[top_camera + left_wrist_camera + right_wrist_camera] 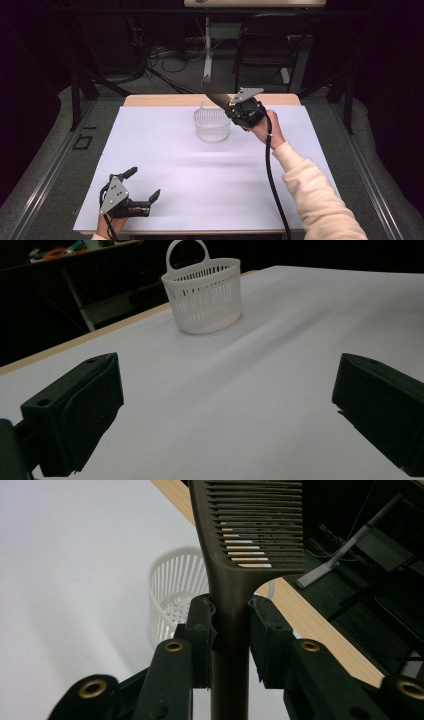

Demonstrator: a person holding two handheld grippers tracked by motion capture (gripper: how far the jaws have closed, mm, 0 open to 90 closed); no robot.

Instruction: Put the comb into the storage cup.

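Item: dark comb (235,580), clamped by its handle in my right gripper (231,625), toothed end up, raised over the white slotted basket (212,125) at the far middle of the counter (210,170).

Item: left gripper (145,185), fingers wide, empty, low near the front left corner, well apart from the basket.

Risks, as I judge them: the long comb may catch the rim, tip the light basket, or pivot on its narrow handle.
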